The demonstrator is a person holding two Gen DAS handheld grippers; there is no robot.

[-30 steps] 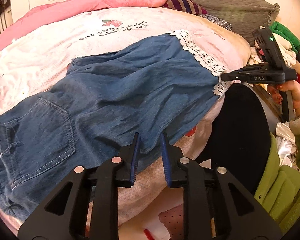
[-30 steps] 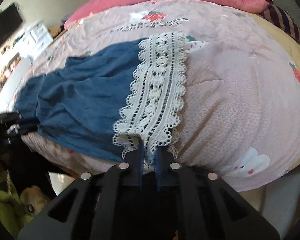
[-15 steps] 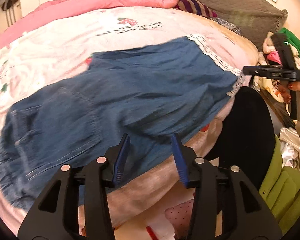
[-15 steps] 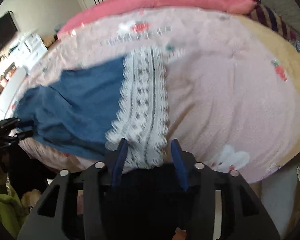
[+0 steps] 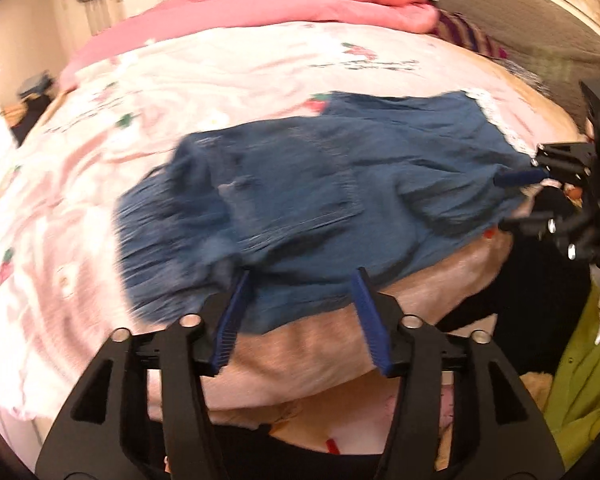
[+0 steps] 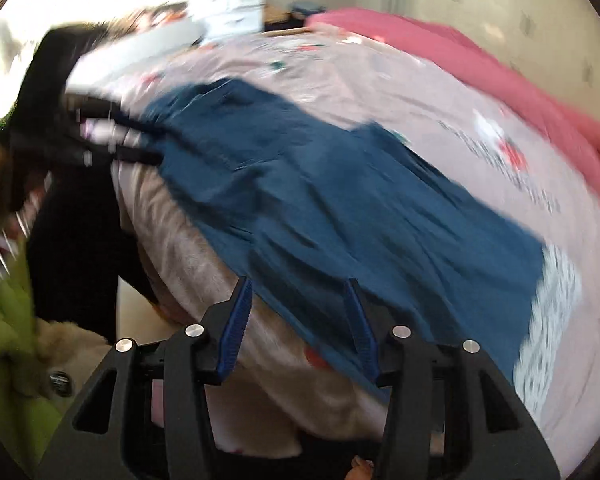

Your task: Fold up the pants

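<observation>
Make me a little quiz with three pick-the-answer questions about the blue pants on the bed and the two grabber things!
1. Where do the pants lie?
A. on the bed's near edge
B. on the floor
C. on the pink blanket

2. What colour is the trim on the pants' leg end?
A. red
B. white lace
C. green

3. How do the left gripper and the right gripper stand?
A. both open, holding nothing
B. both pinching cloth
C. one open, one shut

Answers: 1 A, denim spreads along the pink sheet by the edge. 2 B, pale lace borders the hem. 3 A, their jaws have just been opening and gape apart, with no cloth pinched.
</observation>
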